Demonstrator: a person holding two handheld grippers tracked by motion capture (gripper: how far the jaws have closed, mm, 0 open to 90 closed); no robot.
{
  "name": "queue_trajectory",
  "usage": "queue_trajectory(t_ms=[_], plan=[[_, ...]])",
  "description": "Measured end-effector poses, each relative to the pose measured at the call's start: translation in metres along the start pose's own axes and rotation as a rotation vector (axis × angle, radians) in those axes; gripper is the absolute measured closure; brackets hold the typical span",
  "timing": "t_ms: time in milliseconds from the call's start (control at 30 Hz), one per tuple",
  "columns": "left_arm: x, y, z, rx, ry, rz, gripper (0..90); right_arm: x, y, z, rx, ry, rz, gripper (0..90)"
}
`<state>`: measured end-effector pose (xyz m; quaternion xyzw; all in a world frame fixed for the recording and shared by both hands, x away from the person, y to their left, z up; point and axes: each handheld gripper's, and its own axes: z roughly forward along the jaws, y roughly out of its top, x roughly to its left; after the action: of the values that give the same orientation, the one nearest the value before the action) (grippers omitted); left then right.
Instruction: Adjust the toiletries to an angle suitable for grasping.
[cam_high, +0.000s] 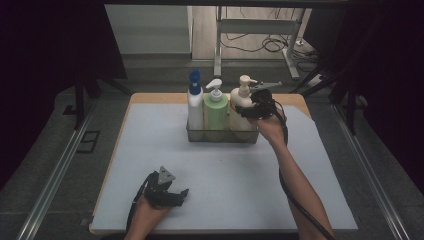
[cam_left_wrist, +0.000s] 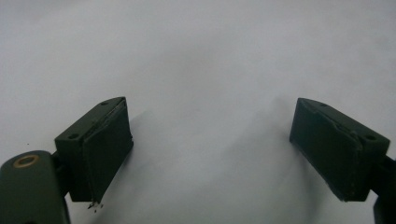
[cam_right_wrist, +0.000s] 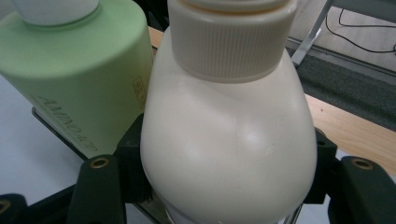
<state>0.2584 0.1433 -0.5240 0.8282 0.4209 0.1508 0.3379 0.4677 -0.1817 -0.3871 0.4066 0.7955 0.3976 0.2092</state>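
Observation:
A clear basket (cam_high: 222, 136) at the back of the mat holds three pump bottles in a row: a white bottle with a blue cap (cam_high: 195, 102), a green bottle (cam_high: 215, 112) and a cream bottle (cam_high: 240, 100). My right gripper (cam_high: 254, 110) comes in from the right and is shut on the cream bottle (cam_right_wrist: 229, 149); its jaws press on both sides of the bottle's body below the ribbed cap. The green bottle (cam_right_wrist: 74, 79) stands right beside it. Near the front edge, my left gripper (cam_high: 181, 193) rests low over the mat, and its jaws (cam_left_wrist: 210, 140) are open with nothing between them.
A pale grey mat (cam_high: 225, 175) covers most of the wooden table (cam_high: 150, 97). Metal rails (cam_high: 60, 170) run along both sides of the table. Behind it stand a table frame (cam_high: 218, 45) and loose cables (cam_high: 272, 45) on the floor.

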Motion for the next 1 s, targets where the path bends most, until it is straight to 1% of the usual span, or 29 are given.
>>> queue_trajectory(t_ms=[233, 367, 467, 633, 833, 1000], plan=[[0.000, 0.000, 0.000, 0.000, 0.000, 0.001, 12.3, -0.001, -0.006, 0.003, 0.021, 0.004, 0.004, 36.7], [0.000, 0.000, 0.000, 0.000, 0.000, 0.001, 12.3, -0.002, -0.009, 0.006, 0.036, 0.005, -0.002, 36.6], [0.000, 0.000, 0.000, 0.001, 0.001, 0.001, 12.3, -0.002, -0.010, 0.006, 0.033, 0.009, 0.008, 36.6], [0.000, 0.000, 0.000, 0.001, 0.000, 0.002, 12.3, -0.004, -0.012, 0.004, 0.043, 0.019, 0.004, 36.0], [0.000, 0.000, 0.000, 0.001, 0.001, 0.002, 12.3, -0.004, -0.014, 0.005, 0.028, 0.030, -0.002, 34.8], [0.000, 0.000, 0.000, -0.002, -0.001, -0.001, 12.3, -0.005, -0.017, 0.005, 0.011, 0.035, 0.002, 31.5]])
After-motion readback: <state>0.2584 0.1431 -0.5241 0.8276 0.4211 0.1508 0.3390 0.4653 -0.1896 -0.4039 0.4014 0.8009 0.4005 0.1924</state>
